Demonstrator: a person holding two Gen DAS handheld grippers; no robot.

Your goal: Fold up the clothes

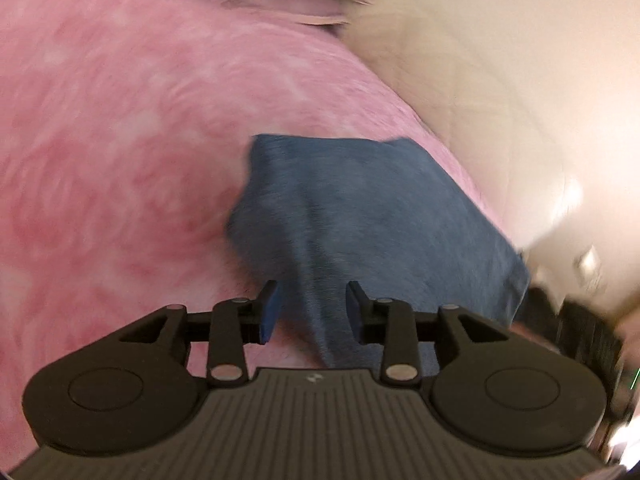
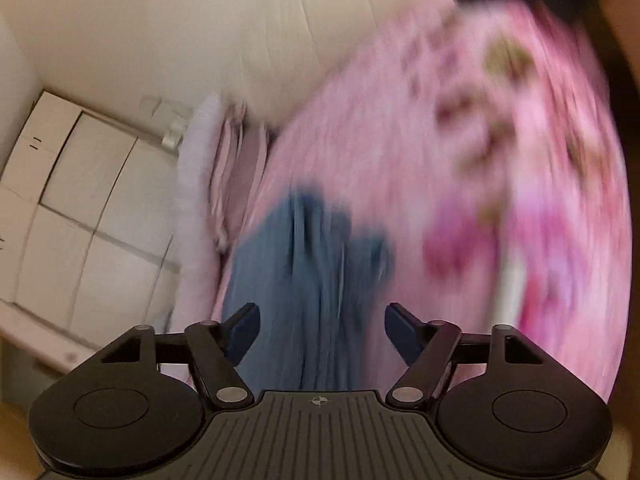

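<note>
- Blue cloth (image 1: 360, 216) lies on the pink bed (image 1: 120, 140), close to the bed's edge where the pale floor begins; in the left view one flat panel is spread out with a raised ridge running back toward the camera.
- In the right view the same cloth (image 2: 304, 272) shows as a bunched, pleated heap, blurred, so how many layers lie there I can't tell.
- Left gripper (image 1: 312, 310): jaws apart, the ridge of cloth passing between them but neither pad pressing on it — nothing held.
- Right gripper (image 2: 322, 334): jaws spread wide, cloth lying below and between them, again no grip.
- Handling, by my read: soft, light, limp fabric, knit-looking, no stiffness at all. It'll sag and drape wherever it's lifted, and it won't break. Slip is the only worry, if a pinch catches just one thin layer.
- Best hold looks like a corner or hem of the flat panel, one gripper per corner, so the edge stays straight while it's carried over. A pinch on the ridge mid-cloth would just drag a lump.
- The bed cover is plush, so a low pinch could snag it along with the cloth.
- Further out: folded pale-pink bedding (image 1: 288, 0) at the bed's far end, a flowered pink patch (image 2: 500, 120) on the right, and tiled floor (image 2: 80, 200) beyond the edge.
</note>
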